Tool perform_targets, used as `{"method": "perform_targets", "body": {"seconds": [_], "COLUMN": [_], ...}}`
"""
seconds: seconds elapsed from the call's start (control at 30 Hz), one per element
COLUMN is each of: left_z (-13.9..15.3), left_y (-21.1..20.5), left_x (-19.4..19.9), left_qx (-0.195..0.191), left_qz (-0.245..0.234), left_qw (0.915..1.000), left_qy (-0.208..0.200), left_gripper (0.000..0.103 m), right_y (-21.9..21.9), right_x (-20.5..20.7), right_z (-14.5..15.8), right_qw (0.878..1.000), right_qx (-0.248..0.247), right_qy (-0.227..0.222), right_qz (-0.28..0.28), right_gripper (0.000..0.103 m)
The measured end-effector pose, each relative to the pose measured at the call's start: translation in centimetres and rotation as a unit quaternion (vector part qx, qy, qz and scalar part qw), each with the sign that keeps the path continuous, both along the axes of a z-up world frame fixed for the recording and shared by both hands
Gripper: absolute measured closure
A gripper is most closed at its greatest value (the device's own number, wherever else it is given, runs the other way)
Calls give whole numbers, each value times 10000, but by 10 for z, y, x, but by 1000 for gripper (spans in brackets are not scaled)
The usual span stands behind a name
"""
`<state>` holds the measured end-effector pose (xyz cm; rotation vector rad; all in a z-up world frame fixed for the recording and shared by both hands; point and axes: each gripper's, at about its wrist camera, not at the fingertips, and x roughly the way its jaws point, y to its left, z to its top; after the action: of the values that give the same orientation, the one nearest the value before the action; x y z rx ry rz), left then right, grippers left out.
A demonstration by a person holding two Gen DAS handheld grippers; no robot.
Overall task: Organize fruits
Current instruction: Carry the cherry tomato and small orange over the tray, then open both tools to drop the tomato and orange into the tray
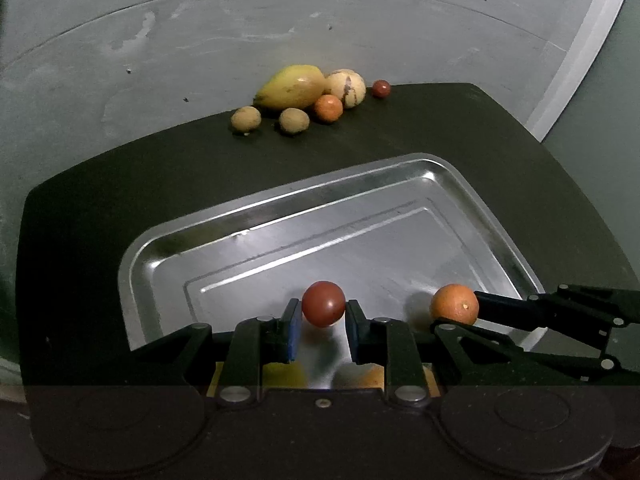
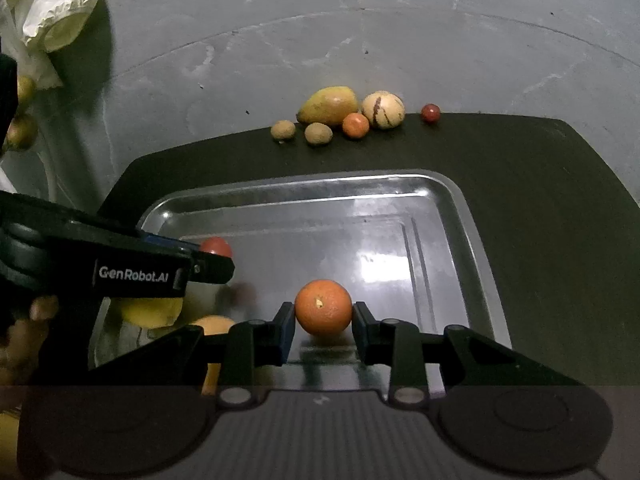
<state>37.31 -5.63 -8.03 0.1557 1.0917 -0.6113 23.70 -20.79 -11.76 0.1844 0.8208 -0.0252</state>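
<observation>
Already both grippers are over the metal tray (image 1: 168,248), each with a fruit; the left gripper (image 1: 323,322) has its pads close on either side of a small red fruit (image 1: 323,303), though a sliver of gap shows at one pad, so I judge it barely pinched or just being let go, low over the tray floor; to its right the right gripper (image 2: 323,322) is clamped on an orange (image 2: 323,307), pads touching both sides, also just above the tray

By my reading the task is roughly at its middle; near the tray's front left corner, partly behind the left gripper, a yellow fruit (image 2: 154,312) and another orange-coloured one (image 2: 214,325) seem to lie in or at the tray, though the gripper body hides too much to be sure; well apart, at the far edge of the dark table (image 1: 80,220), six fruits wait in a loose row: from the left two small brown ones (image 1: 245,119), a mango (image 1: 291,86) behind them, a small orange fruit (image 1: 328,108), a pale striped round fruit (image 1: 345,87) and a little red one (image 1: 381,89) standing off to the right

Far left in the right wrist view, a crumpled white bag (image 2: 60,4) and some blurred yellowish fruit are cut off by the frame; whether those belong to the job I cannot tell
</observation>
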Motion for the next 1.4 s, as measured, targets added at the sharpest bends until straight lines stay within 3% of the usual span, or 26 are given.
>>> {"method": "perform_targets", "body": {"seconds": [0.33,0.87,1.03,1.13,1.33,1.4], "left_z": [-3,-2,3,11,30,35], "left_y": [-10,-13,-12,-8,8,14], "left_x": [-14,-18,-19,-21,-28,-31], "left_qx": [78,192,164,94,-61,-23], "left_qz": [-247,-213,-172,-125,-170,-156], "left_qw": [9997,9996,9997,9998,9996,9993], "left_qy": [15,-46,-95,-148,-236,-326], "left_gripper": [78,76,67,52,29,15], "right_y": [-3,-2,-4,-4,-3,-2], "right_x": [-21,-34,-37,-39,-44,-45], "right_z": [-6,-13,-12,-9,2,5], "right_qw": [9999,9998,9998,9998,9999,9999], "right_qx": [61,106,92,54,25,38], "right_qy": [53,69,55,44,34,52], "right_qz": [-146,-157,-175,-169,-147,-123], "right_gripper": [68,67,61,58,36,22]}}
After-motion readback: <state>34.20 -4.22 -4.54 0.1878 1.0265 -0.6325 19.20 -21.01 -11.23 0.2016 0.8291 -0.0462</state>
